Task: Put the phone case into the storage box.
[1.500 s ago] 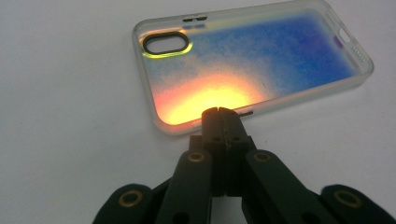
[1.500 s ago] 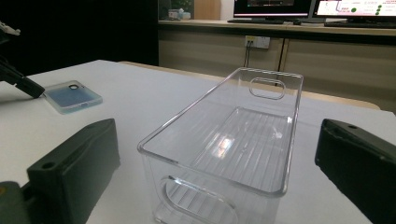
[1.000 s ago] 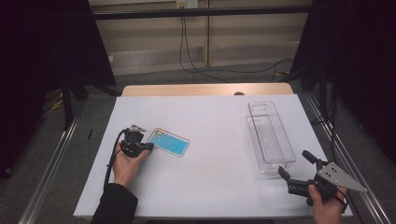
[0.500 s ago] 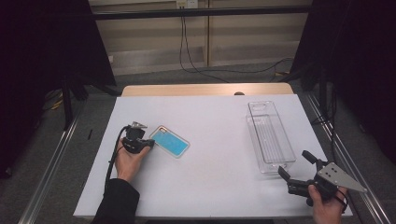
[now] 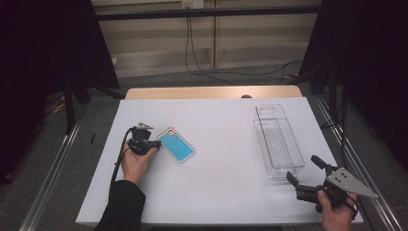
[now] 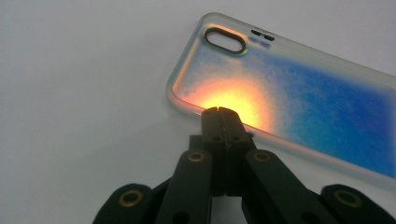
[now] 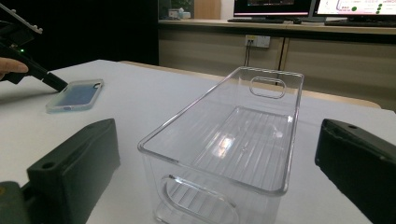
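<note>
Over on the left, the left gripper (image 5: 155, 143) lies low on the white worktop (image 5: 216, 192), held in the person's left hand (image 5: 134, 161). Its fingers (image 6: 219, 122) are pressed together with nothing between them, and their tips sit right at the long edge of the phone case (image 5: 176, 144), near the camera-hole end. The case lies flat, just beside that hand, its blue face up with a clear rim around it. Well apart, toward the right side, a clear plastic bin (image 5: 278, 139) stands upright with its long side running away from the person, a handle cut-out at each end. At the near right corner the right gripper (image 5: 304, 169) rests in the person's right hand (image 5: 337, 214), its fingers (image 7: 74, 163) spread wide and holding nothing, pointing at the near end of the bin.
</note>
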`<control>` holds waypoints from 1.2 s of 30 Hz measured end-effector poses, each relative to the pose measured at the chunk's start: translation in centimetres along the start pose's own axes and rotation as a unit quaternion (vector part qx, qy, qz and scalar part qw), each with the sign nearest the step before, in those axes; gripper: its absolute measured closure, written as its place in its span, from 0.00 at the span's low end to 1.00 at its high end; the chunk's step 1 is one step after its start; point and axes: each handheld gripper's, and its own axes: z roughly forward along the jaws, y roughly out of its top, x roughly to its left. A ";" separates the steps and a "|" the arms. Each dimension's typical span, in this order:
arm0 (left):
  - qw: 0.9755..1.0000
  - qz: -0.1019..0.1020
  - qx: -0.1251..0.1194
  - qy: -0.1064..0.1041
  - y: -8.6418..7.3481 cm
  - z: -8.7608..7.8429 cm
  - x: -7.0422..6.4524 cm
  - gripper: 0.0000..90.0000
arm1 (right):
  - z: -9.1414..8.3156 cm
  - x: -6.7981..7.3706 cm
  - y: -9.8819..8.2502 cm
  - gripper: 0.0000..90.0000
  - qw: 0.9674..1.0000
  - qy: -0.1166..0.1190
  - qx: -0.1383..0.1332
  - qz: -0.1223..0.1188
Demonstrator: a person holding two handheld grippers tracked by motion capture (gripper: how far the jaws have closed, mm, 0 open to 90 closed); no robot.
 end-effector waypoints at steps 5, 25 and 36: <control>1.000 0.000 -0.003 0.003 0.4 0.5 -0.2 1.00 | -0.1 0.0 0.0 0.00 1.000 0.001 0.001 -0.001; 1.000 0.015 -0.022 0.001 1.2 1.8 -0.7 1.00 | -0.1 0.1 0.0 0.00 1.000 0.001 0.000 -0.001; 1.000 0.008 -0.027 -0.007 1.5 2.3 -0.9 1.00 | -0.1 0.0 0.0 0.00 1.000 0.005 0.002 -0.002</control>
